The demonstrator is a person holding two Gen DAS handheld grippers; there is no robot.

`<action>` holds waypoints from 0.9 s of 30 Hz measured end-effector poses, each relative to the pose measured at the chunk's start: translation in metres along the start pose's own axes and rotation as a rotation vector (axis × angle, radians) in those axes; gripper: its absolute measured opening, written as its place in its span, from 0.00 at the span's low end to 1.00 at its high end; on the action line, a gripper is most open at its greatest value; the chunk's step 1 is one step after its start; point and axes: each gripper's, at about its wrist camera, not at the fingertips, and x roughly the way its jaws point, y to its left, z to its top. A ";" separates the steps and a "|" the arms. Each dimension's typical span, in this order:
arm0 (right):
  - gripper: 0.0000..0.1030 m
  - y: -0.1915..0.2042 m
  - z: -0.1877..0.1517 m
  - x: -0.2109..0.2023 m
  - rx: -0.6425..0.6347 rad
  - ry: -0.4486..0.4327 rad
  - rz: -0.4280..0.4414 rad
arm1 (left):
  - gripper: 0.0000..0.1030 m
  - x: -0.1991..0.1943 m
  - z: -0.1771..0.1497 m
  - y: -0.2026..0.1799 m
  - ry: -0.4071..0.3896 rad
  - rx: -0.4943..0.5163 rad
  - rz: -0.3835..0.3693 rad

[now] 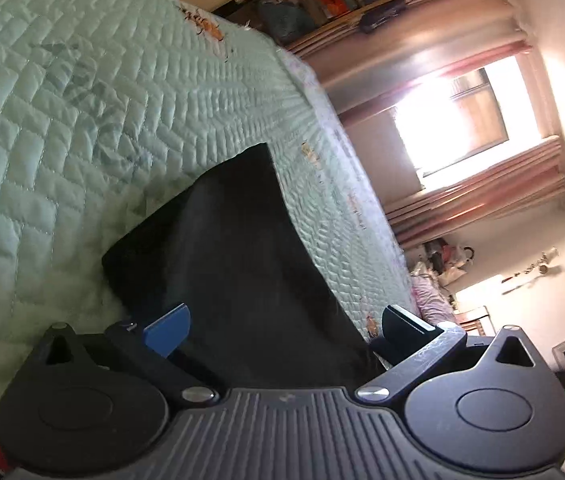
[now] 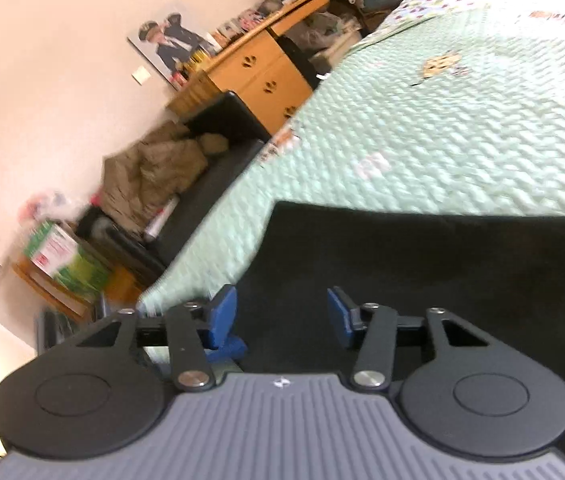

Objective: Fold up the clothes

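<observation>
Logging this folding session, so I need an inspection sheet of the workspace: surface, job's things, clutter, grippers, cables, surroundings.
Surface: bed with a pale green quilt, printed patches on it.
Job's things: one black garment lying flat on the quilt near its edge.
Clutter: nothing seen on the quilt besides the garment.
Grippers: left gripper open, the garment between its fingers, pads not pressing it; right gripper open over the garment, nothing gripped.
Cables: nothing seen.
Surroundings: bright window with pink curtains; wooden drawers; poster on the wall; dark sofa piled with a brown coat; crowded shelves.
</observation>
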 end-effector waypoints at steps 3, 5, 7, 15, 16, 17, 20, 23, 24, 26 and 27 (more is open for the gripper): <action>0.39 -0.008 0.011 0.026 0.056 -0.009 0.052 | 0.99 0.001 0.000 0.000 -0.002 -0.001 -0.002; 0.37 -0.013 0.016 0.043 0.095 -0.014 0.083 | 0.99 0.000 -0.001 0.002 -0.001 0.004 0.003; 0.36 -0.016 0.020 0.058 0.124 -0.014 0.111 | 0.99 0.004 0.000 0.001 0.005 0.028 0.013; 0.37 -0.034 0.037 0.115 0.241 0.037 0.180 | 0.99 0.008 0.001 0.005 0.018 0.050 0.007; 0.38 -0.041 0.039 0.122 0.262 0.043 0.149 | 0.99 0.008 0.001 0.005 0.020 0.050 0.006; 0.36 -0.048 0.040 0.128 0.282 0.049 0.118 | 0.99 0.008 0.001 0.005 0.022 0.050 0.004; 0.17 -0.064 0.044 0.131 0.331 0.003 0.057 | 0.99 0.008 0.000 0.005 0.027 0.068 0.007; 0.19 -0.069 0.044 0.124 0.360 -0.066 0.038 | 0.99 0.009 -0.001 0.002 0.028 0.083 0.021; 0.22 -0.068 0.043 0.117 0.361 -0.098 0.040 | 0.99 0.010 -0.001 0.001 0.029 0.085 0.024; 0.27 -0.063 0.039 0.099 0.349 -0.147 0.074 | 0.99 0.010 -0.001 0.000 0.030 0.086 0.028; 0.28 -0.060 0.036 0.087 0.341 -0.160 0.080 | 0.99 0.010 0.000 0.000 0.031 0.085 0.028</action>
